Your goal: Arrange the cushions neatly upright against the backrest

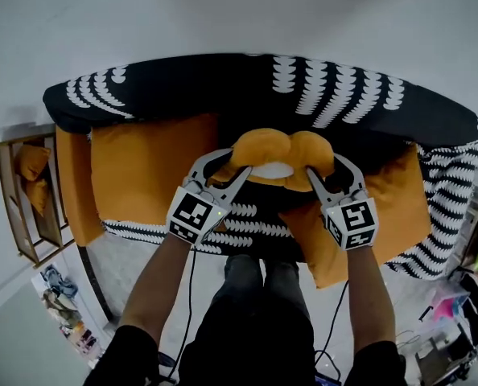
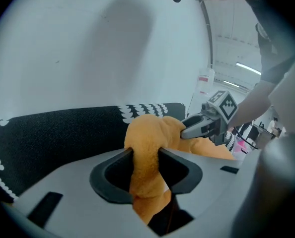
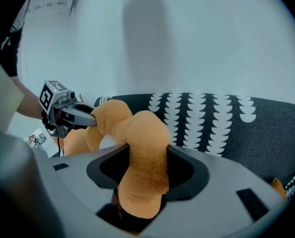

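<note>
An orange cushion [image 1: 276, 154] hangs bunched up in the air over the middle of the sofa, held at both ends. My left gripper [image 1: 233, 166] is shut on its left end, and the fabric [image 2: 146, 148] is pinched between the jaws of that gripper [image 2: 146, 155]. My right gripper [image 1: 323, 170] is shut on the right end, with the fabric [image 3: 145, 148] squeezed between its own jaws [image 3: 146, 155]. Behind the cushion runs the black backrest [image 1: 223, 95] with white scale patterns. A large orange cushion [image 1: 150, 167] leans on the left of the seat, and another [image 1: 384, 215] lies at the right.
A further orange cushion [image 1: 74, 185] stands at the sofa's left end. A wooden shelf [image 1: 18, 207] with orange cushions is against the wall on the left. The person's legs [image 1: 259, 296] stand at the sofa's front edge, with cables [image 1: 189, 296] hanging down. Clutter [image 1: 464, 296] lies at the right.
</note>
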The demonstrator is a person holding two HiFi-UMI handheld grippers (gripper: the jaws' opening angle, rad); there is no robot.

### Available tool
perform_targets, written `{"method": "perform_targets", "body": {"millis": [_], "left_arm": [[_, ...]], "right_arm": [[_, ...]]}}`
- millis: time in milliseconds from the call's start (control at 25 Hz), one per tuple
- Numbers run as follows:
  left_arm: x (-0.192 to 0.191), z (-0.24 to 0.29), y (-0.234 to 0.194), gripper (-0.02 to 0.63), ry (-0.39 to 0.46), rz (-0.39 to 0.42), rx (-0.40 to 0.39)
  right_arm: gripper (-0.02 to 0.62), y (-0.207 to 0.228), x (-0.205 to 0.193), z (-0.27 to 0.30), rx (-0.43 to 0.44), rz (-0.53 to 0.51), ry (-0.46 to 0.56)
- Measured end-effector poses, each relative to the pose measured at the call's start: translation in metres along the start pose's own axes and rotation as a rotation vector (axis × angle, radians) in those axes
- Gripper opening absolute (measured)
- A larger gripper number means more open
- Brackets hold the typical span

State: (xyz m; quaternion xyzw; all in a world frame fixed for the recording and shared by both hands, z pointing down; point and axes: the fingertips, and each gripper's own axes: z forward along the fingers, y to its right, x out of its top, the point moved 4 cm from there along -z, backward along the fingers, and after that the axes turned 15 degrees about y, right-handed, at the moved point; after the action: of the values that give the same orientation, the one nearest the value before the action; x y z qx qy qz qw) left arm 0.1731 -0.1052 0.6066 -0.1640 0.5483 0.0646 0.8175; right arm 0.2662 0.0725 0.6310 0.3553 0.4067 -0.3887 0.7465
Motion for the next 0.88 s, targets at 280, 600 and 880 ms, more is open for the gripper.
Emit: {"method": "perform_targets", "body": {"millis": [280, 600, 880], "left_arm": [[-0.012, 0.023, -0.035, 0.171, -0.009, -0.065, 0.120], [-0.014, 0.021, -0.064, 0.350, -0.005, -0.095, 0.215], [-0.016, -0.007, -0.054, 0.348, 0.014, -0.102, 0.196]], "right_arm": [[0.228, 0.007, 0.005, 0.030, -0.063, -0.028, 0.016], [0.309, 0.017, 0.013, 0.046, -0.138, -0.087, 0.014], [0.317, 0.002, 0.015, 0.027, -0.159, -0.111, 0.014]]}}
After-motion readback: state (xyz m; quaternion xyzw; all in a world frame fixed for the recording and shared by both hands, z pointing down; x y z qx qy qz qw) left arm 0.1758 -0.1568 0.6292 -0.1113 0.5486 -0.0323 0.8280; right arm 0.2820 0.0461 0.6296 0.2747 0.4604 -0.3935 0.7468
